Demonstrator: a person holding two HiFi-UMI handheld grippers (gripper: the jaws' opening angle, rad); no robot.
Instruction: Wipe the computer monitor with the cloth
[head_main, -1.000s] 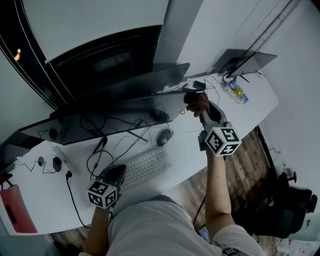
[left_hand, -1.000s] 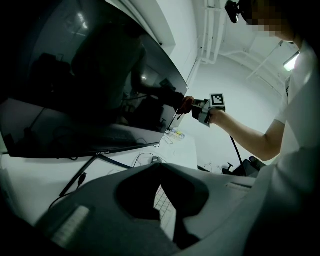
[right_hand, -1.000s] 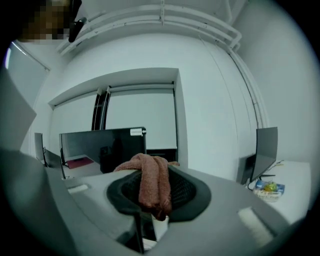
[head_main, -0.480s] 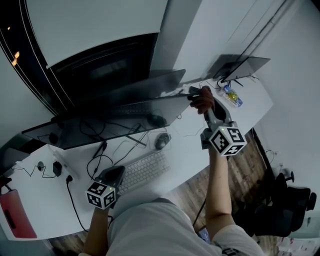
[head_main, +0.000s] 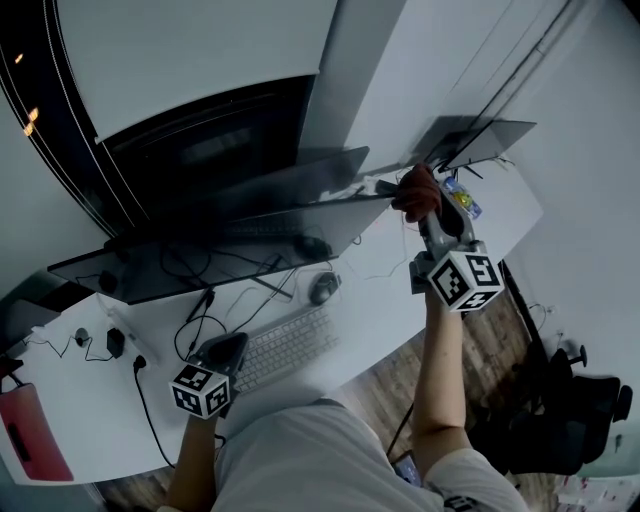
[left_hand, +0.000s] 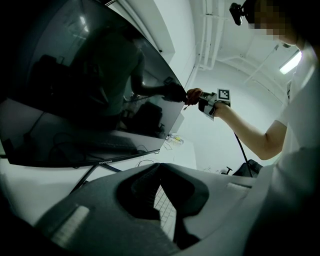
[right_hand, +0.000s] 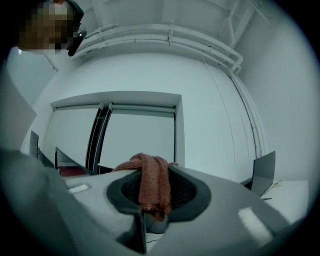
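Observation:
The wide dark monitor (head_main: 230, 240) stands across the white desk (head_main: 90, 390). My right gripper (head_main: 416, 200) is shut on a reddish cloth (head_main: 418, 190), held against the monitor's upper right corner. In the left gripper view the monitor (left_hand: 90, 95) fills the left side, with the cloth (left_hand: 193, 94) at its right edge. The right gripper view shows the cloth (right_hand: 152, 182) draped over my shut jaws. My left gripper (head_main: 228, 348) hovers low over the keyboard's left end, shut with nothing in it; its jaws meet in the left gripper view (left_hand: 160, 167).
A white keyboard (head_main: 285, 340) and a mouse (head_main: 322, 288) lie in front of the monitor among several cables. An open laptop (head_main: 480, 135) and a small bottle (head_main: 462, 200) sit at the desk's right end. A red item (head_main: 25, 430) lies at the far left.
My right gripper has carried the cloth rightward and upward along the monitor's top edge to its right corner. The left gripper has stayed in place.

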